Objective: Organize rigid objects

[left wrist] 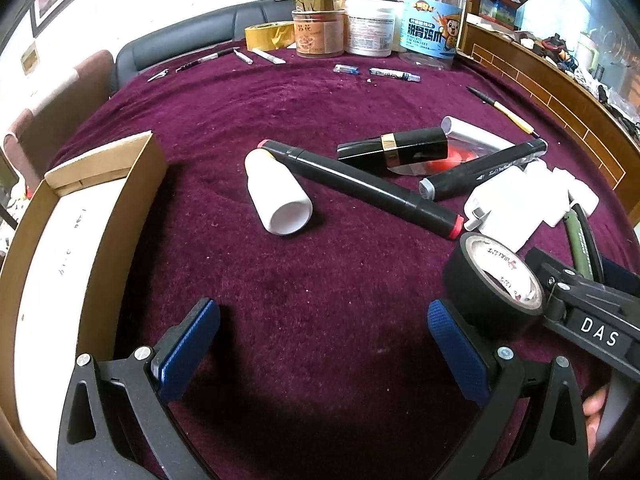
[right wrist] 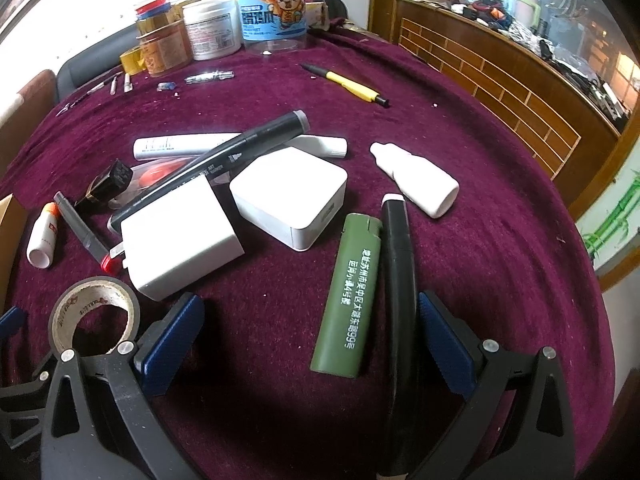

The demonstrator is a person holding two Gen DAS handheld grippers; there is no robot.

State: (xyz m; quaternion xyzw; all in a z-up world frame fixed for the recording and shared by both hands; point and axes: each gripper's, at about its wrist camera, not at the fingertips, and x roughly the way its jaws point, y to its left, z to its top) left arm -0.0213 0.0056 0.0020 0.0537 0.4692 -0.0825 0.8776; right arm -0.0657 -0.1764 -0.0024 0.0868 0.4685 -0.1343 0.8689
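Note:
On the purple cloth lie a small white bottle (left wrist: pixel 280 196), a long black marker with red ends (left wrist: pixel 360 188), a black lipstick tube (left wrist: pixel 394 148) and a roll of black tape (left wrist: pixel 496 284). My left gripper (left wrist: pixel 324 332) hangs open above bare cloth, with the cardboard box (left wrist: pixel 76 216) to its left. My right gripper (right wrist: pixel 312 332) is open low over a green lighter (right wrist: pixel 352 296) and a black pen-like tube (right wrist: pixel 398 264), which both lie between its fingers. Two white chargers (right wrist: pixel 288 196) and a white dropper bottle (right wrist: pixel 416 180) sit farther ahead.
Jars and tubs (left wrist: pixel 368 28) plus a yellow tape roll (left wrist: pixel 268 36) line the far edge. Small pens and a yellow pen (right wrist: pixel 352 88) lie scattered behind. A wooden counter (right wrist: pixel 500 80) runs along the right, and a sofa (left wrist: pixel 180 40) stands beyond the table.

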